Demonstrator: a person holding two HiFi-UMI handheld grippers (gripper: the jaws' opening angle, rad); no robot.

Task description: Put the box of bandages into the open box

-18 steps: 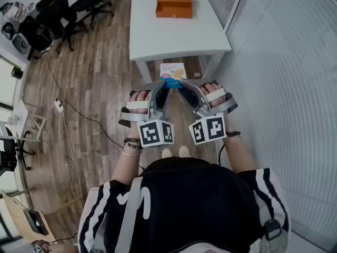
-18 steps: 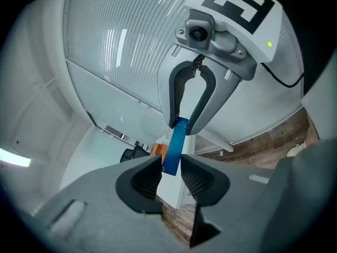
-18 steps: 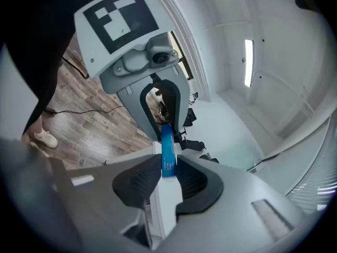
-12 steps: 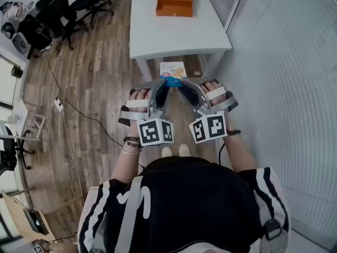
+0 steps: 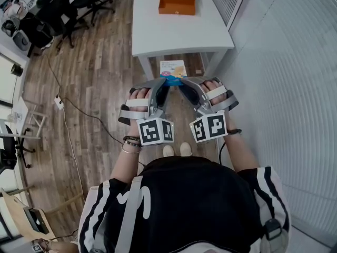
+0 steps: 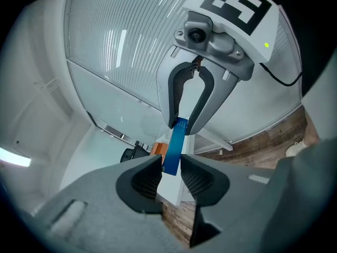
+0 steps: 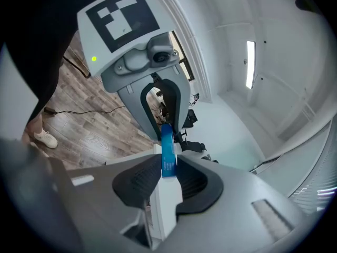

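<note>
Together, the left tongs [image 6: 170,168] and the right tongs [image 7: 167,170] carry one thing. Each pair is closed on the blue end of the box of bandages [image 5: 172,68], pads pressing its two flat faces, and their tips nearly meet from either side. Seen from each pair, the other pair pinches the same blue strip just above. The rest of the box, pale with a printed top, sticks out past the tips, away from the person. The left hand [image 5: 138,101] and the right hand [image 5: 216,96] grip the handles side by side, level with each other, marker cubes facing up.

The box of bandages hangs in the air over the wooden floor [image 5: 95,78], just short of the near edge of the white counter [image 5: 179,36] and between its two front legs. On the counter, close to the far edge and about midway between the side edges, sits the open box [image 5: 177,1], orange, well apart from the bandages. A ribbed white wall [image 5: 284,88] runs along the counter's right side. Black office chairs [image 5: 79,4] stand off its far left corner, and a cable [image 5: 84,117] trails across the floor.
</note>
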